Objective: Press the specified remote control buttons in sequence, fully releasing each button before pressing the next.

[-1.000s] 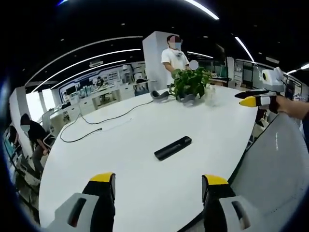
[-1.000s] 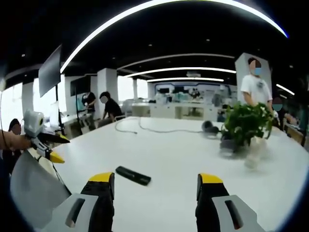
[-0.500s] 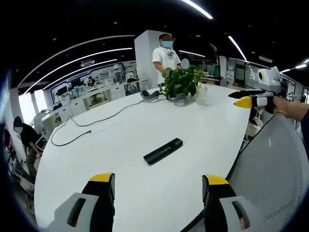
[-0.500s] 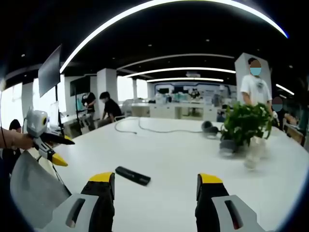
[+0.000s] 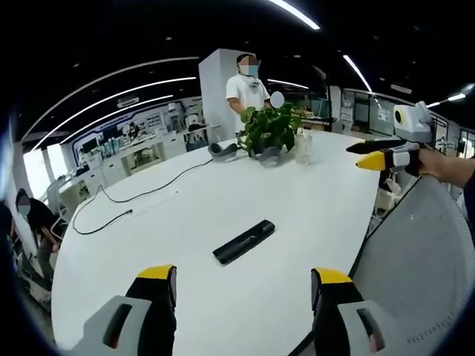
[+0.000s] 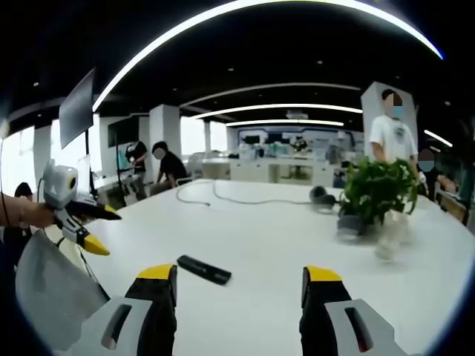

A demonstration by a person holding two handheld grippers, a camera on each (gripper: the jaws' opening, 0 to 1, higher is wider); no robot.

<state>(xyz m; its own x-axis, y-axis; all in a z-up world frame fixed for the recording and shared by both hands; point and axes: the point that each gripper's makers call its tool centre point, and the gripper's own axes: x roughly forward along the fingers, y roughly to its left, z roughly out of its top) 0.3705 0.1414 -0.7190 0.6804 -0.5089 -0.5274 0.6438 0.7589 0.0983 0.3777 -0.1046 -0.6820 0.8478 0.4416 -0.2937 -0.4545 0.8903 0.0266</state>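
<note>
Both grippers still open, remote control unmoved

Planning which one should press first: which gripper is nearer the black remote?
Roughly even, left perhaps slightly nearer. The remote lies just ahead of the left gripper, between its jaws. From the right gripper, it sits ahead, near the left jaw.

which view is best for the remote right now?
Left gripper view. The black remote lies larger there, on the white table, ahead between that gripper's open jaws, its long top face showing. In the right gripper view the remote is smaller and flatter, just past the left jaw tip. Buttons unreadable in both.
</note>
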